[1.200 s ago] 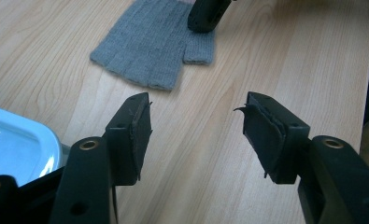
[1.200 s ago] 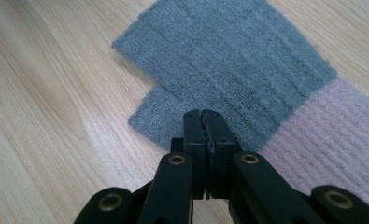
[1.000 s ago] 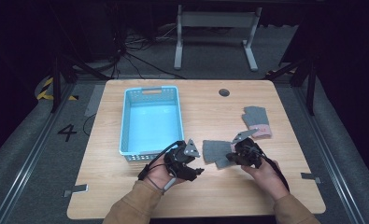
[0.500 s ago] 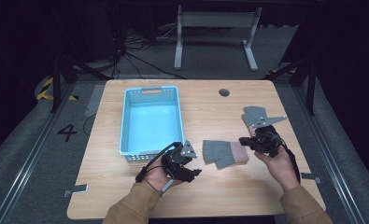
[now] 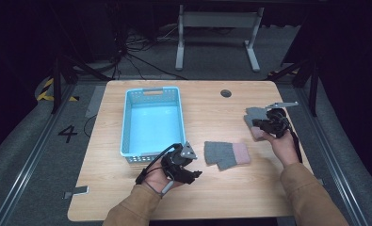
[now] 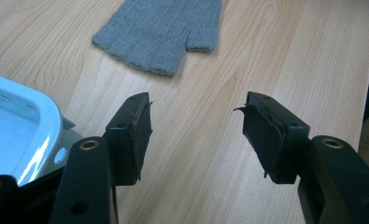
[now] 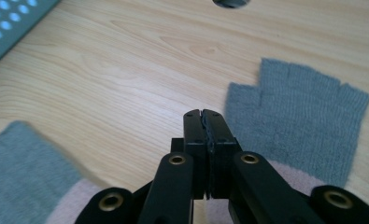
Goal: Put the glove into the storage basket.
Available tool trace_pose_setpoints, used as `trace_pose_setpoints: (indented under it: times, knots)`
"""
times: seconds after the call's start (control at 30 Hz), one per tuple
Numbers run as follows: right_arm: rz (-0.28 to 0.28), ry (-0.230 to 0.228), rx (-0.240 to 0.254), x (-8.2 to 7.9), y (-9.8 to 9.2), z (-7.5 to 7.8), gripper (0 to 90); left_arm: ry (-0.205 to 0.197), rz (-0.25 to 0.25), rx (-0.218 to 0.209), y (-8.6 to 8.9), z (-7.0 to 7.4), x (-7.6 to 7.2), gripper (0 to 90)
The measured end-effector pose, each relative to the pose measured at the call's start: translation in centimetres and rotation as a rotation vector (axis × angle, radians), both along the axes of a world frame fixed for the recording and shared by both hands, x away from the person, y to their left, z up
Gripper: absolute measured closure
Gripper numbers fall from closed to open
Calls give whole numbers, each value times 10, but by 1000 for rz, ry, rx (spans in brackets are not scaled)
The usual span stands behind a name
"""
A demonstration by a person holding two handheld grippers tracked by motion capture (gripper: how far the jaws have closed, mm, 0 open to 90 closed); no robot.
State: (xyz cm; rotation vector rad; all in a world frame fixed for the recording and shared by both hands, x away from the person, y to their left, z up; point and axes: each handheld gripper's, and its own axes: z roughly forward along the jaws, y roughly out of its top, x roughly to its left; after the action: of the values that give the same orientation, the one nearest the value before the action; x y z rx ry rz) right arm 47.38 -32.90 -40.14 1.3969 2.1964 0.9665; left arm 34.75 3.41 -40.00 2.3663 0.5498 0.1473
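Observation:
Two grey fingerless gloves with pink cuffs lie flat on the wooden table point(image 5: 207, 202). One glove point(image 5: 226, 154) lies in the middle, right of the light blue basket point(image 5: 127, 141); it also shows at the top of the left gripper view point(image 6: 163, 32). My left gripper point(image 5: 194, 173) rests by the basket's front right corner, jaws open and empty point(image 6: 196, 121), pointing at that glove. The other glove point(image 5: 252, 115) lies near the right edge. My right gripper point(image 5: 256, 124) hovers over its cuff, jaws shut with nothing between them point(image 7: 203, 114); the glove's finger end point(image 7: 294, 116) spreads to the right of them.
The basket point(image 6: 28, 121) has nothing in it. A round cable hole point(image 5: 226, 93) sits in the tabletop behind the gloves. Bare wood stretches along the front edge and between the two gloves. A metal frame point(image 5: 216, 33) stands on the floor beyond the table.
My right gripper has moved right and a little away, from the cuff of the middle glove to the glove near the right edge. The left gripper has kept still.

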Motion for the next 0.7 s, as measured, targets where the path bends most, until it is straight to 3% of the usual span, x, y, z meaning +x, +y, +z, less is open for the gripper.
trace_pose_setpoints:
  times: [0.2, 0.7]
  knots:
    - [-40, 72, -24, 10, -3, -15, 889, 4, 1, 0, 1, 0, 0, 425]
    - [-13, 112, -42, 3, -5, -28, 889, 4, 1, 2, 1, -1, 0, 425]
